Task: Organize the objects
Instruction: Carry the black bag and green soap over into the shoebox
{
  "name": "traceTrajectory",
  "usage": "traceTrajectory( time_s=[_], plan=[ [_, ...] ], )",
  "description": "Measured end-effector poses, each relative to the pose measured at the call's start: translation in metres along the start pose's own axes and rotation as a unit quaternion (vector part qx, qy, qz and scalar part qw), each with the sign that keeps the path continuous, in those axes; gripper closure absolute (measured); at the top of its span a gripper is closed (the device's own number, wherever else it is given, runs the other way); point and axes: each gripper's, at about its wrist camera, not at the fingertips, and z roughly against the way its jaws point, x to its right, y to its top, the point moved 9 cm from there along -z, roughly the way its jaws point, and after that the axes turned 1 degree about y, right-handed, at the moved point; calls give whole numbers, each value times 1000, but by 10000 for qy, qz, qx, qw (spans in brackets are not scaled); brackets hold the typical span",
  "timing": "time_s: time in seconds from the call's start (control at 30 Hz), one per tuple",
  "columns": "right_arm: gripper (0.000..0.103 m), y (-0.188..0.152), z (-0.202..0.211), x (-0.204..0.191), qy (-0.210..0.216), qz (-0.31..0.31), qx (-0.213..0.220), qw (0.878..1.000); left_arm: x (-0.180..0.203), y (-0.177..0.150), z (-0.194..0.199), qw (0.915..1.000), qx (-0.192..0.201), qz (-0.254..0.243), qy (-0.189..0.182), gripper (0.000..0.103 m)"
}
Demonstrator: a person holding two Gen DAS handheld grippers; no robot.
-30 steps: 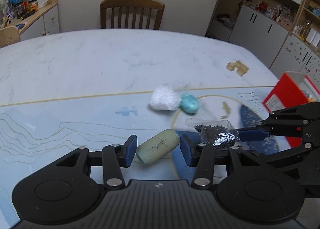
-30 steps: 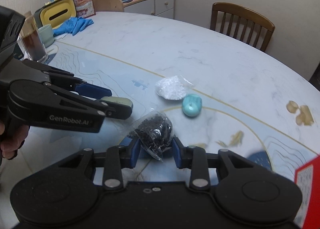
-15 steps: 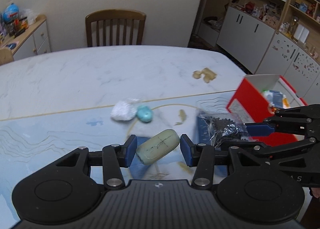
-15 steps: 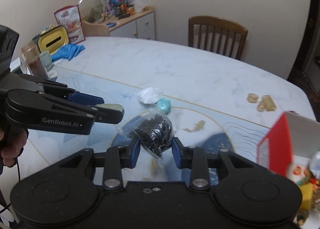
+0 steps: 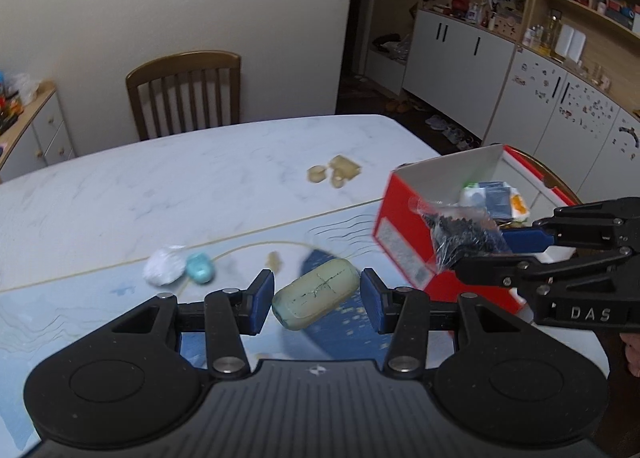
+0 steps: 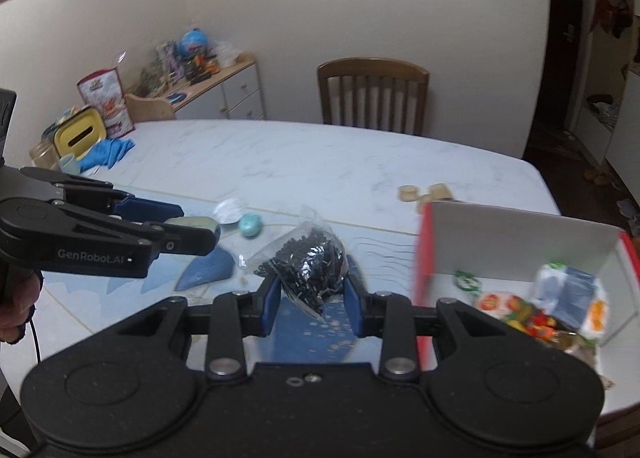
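The left gripper point(image 5: 317, 295) holds the soap point(image 5: 316, 293) above the counter point(image 5: 200, 174). The right gripper point(image 6: 313, 290) holds the bag point(image 6: 308, 262), the red box point(image 6: 516, 242) at three o'clock.

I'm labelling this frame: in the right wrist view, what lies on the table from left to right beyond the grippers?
Yellow box → blue cloth → white packet → teal object → tan pieces → red box.
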Motion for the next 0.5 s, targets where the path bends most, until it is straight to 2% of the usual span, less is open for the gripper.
traceTrajectory(
  time_s=[0.5],
  plan=[
    [70, -19, 48, 110, -347, -426, 220, 9982, 108, 22, -40, 9988, -110, -424, -219, 57]
  ],
)
